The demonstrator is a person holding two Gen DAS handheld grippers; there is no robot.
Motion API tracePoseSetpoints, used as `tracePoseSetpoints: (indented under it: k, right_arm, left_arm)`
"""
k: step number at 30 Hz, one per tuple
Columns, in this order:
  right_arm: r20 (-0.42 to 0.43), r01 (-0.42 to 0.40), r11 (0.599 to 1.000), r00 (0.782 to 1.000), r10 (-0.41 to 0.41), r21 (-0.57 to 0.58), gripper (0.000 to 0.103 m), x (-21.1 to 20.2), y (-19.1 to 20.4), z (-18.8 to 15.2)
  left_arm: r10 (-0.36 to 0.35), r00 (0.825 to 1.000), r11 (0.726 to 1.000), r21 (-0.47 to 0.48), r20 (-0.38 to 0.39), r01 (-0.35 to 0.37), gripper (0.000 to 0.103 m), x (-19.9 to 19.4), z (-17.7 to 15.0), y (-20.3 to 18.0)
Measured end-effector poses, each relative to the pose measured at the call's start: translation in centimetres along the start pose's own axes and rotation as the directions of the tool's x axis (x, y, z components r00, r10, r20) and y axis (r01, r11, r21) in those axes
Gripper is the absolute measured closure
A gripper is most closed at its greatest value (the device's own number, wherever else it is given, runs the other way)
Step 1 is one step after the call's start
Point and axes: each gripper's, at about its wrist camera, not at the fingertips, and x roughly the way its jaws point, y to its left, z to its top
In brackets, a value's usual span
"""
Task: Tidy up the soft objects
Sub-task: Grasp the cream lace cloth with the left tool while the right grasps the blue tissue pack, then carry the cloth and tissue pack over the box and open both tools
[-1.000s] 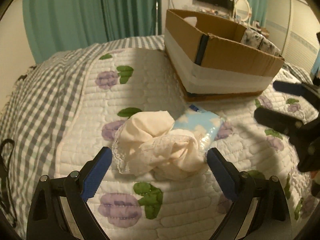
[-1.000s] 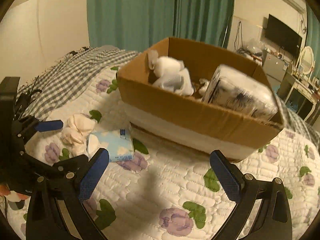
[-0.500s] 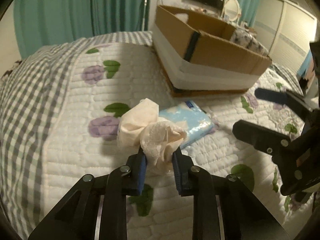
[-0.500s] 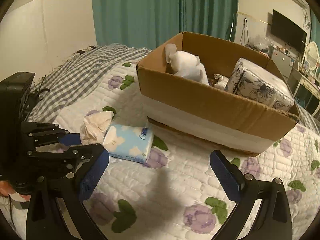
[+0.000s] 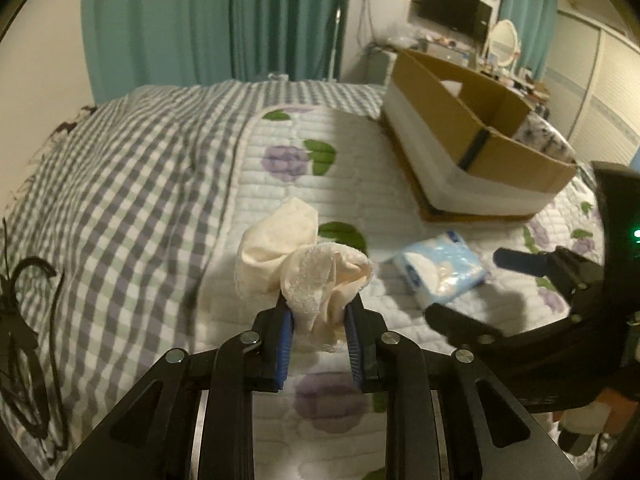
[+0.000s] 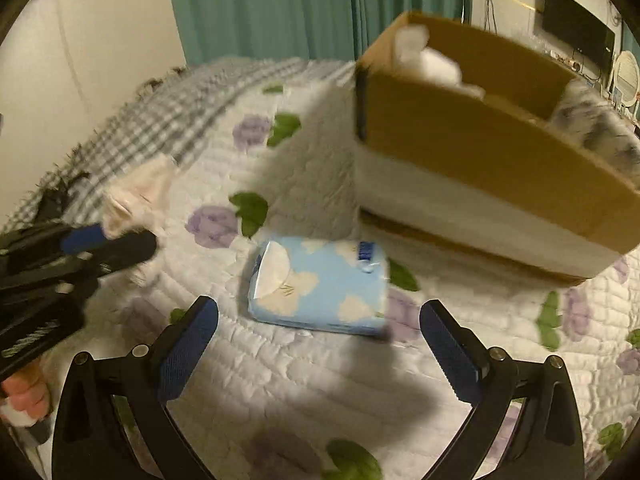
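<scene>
The cardboard box (image 6: 492, 152) stands on the quilt (image 6: 320, 392), and inside it lie a white soft thing (image 6: 432, 60) and a wrapped pack (image 6: 596, 128). Before the box lies the tissue pack (image 6: 320, 284). Left of the tissue pack, farther from the box, is the bunched cloth (image 5: 304, 256), between the fingers of the left gripper (image 5: 319, 338).

The bed's floral quilt (image 6: 304, 376) carries a cardboard box (image 6: 480, 148) and, near it, a blue tissue pack (image 6: 320, 286).
</scene>
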Motion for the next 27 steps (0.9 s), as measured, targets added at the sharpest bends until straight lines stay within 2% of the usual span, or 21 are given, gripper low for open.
tracePoseSetpoints:
  k: [3, 4, 6, 7, 8, 16, 18, 23, 27]
  right_arm:
    - [-0.039, 0.008, 1.000, 0.999, -0.007, 0.023, 0.007, 2.0, 0.4, 0.1]
    - [-0.048, -0.001, 0.999, 0.999, 0.003, 0.043, 0.013, 2.6, 0.4, 0.2]
    - [-0.058, 0.008, 0.998, 0.998, -0.005, 0.057, 0.019, 3.3, 0.4, 0.2]
    - [-0.057, 0.017, 0.998, 0.998, -0.014, 0.053, 0.027, 3.6, 0.6, 0.1]
    - [-0.052, 0.024, 0.999, 0.998, -0.021, 0.046, 0.030, 3.6, 0.6, 0.0]
    - [-0.033, 0.062, 0.998, 0.998, -0.062, 0.008, 0.030, 1.2, 0.4, -0.9]
    - [-0.034, 0.096, 0.995, 0.995, -0.097, -0.024, 0.030, -0.2, 0.1, -1.2]
    - [-0.045, 0.158, 0.987, 0.986, -0.160, -0.040, 0.030, -4.9, -1.2, -2.1]
    - [-0.017, 0.207, 0.975, 0.978, -0.209, -0.083, 0.030, -10.4, -1.5, -2.1]
  left_arm:
    - [0.014, 1.000, 1.000, 0.007, -0.005, -0.014, 0.080, 0.4, -0.1, 0.1]
    - [0.013, 1.000, 1.000, 0.011, -0.006, -0.013, 0.080, 0.5, -0.1, 0.2]
    - [0.015, 1.000, 1.000, 0.018, -0.008, -0.015, 0.080, 0.6, -0.1, 0.2]
    - [0.017, 1.000, 1.000, 0.022, -0.008, -0.017, 0.080, 0.7, -0.1, 0.2]
    - [0.018, 1.000, 1.000, 0.025, -0.008, -0.017, 0.080, 0.8, -0.1, 0.2]
    - [0.009, 1.000, 0.999, 0.037, -0.009, -0.008, 0.080, 0.4, -0.3, -0.7]
    - [0.006, 1.000, 0.999, 0.052, -0.010, -0.005, 0.080, -0.2, -0.4, -1.4]
    - [-0.037, 0.997, 0.983, 0.185, 0.063, 0.025, 0.080, -4.6, -0.1, -5.4]
    - [-0.088, 0.989, 0.969, 0.241, 0.122, 0.057, 0.080, -8.8, 1.1, -8.0]
